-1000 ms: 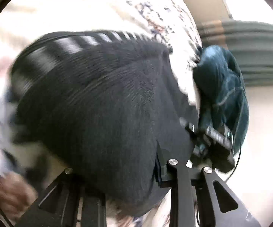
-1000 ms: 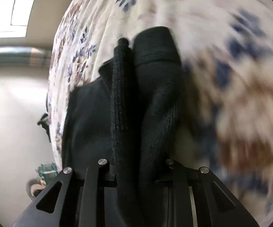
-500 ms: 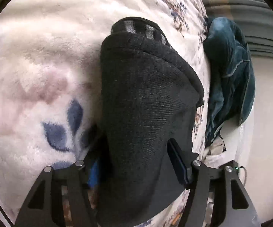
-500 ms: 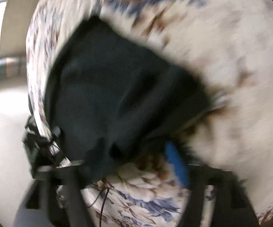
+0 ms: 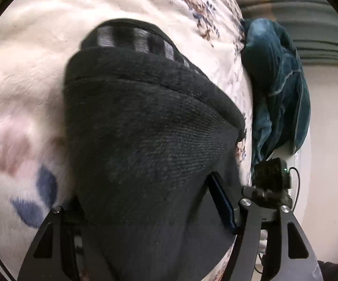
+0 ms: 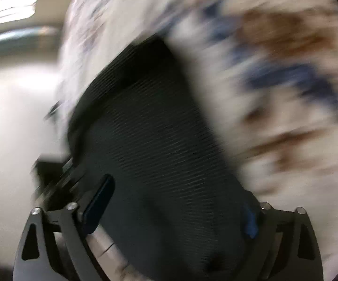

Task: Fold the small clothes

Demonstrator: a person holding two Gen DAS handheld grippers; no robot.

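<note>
Cream fleece blanket (image 5: pixel 28 75), printed with blue and brown flowers, covers the bed under both our claws, and the dark knitted garment (image 5: pixel 150 140) lies folded on it, our landmark for everything else. A second ago each claw was pinched on this garment; both have since sprung apart. Our left claw (image 5: pixel 150 201) now stands spread with the near end of the garment lying loose between its fingers, the blue pad (image 5: pixel 220 199) at the garment's right edge and not visibly pressing it. Our right claw (image 6: pixel 171 210) also stands wide, astride the ribbed end of the garment (image 6: pixel 159 140); its jaws have eased slightly inward again, and the view is too blurred to judge contact at the pads. Beyond the garment's far edge a grey-striped layer (image 5: pixel 131 39) peeks out from underneath. To the garment's right, at the bed's edge, hangs a teal cloth (image 5: pixel 276 89). We judge the fold has just been laid and let go; what remains is to withdraw without dragging the layers.
</note>
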